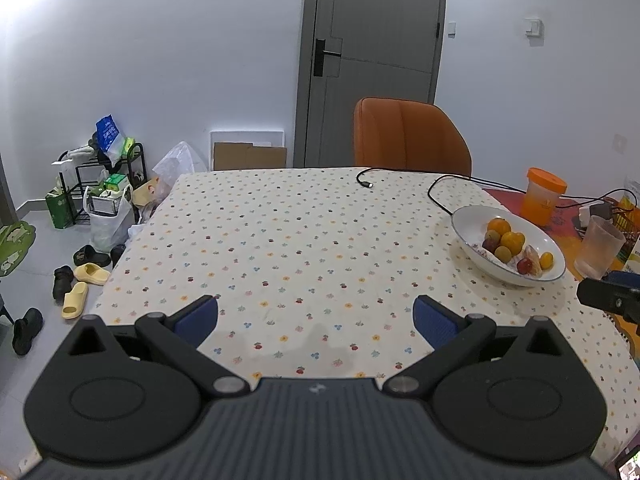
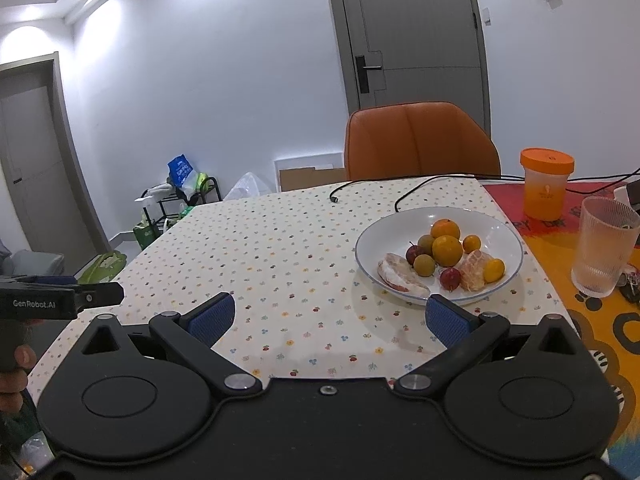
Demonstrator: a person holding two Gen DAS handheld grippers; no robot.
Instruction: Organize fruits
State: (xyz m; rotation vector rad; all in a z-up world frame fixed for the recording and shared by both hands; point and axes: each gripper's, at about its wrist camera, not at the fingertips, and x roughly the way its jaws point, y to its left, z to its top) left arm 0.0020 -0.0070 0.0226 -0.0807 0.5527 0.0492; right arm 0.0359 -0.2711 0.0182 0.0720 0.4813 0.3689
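Your tabletop [image 2: 280, 248] fills most of both views, covered in a cream cloth with small flower prints; a brighter orange and red cloth covers its right end. Behind it stands an orange chair [image 2: 420, 140] pushed up to the far edge, with a grey door [image 1: 376, 40] beyond.

Your left claw [image 1: 316, 316] hangs over bare cloth near the front edge, its blue pads spread wide with nothing between them. Your right claw [image 2: 330, 314] is likewise spread wide and empty; its right pad sits just in front of the white bowl [image 2: 384, 236].

The bowl rests toward the right side of the flowered cloth and holds all the fruit: two oranges [image 2: 447, 249] stacked at the middle, peeled pomelo pieces [image 2: 400, 278] at the front, greenish plums [image 2: 424, 265], small dark red fruits [image 2: 450, 278] and little yellow ones [image 2: 494, 270].

To the bowl's right stand a ribbed clear glass [image 2: 602, 244] and an orange-lidded cup [image 2: 546, 184]. A thin black cable [image 1: 440, 192] trails across the far tabletop.
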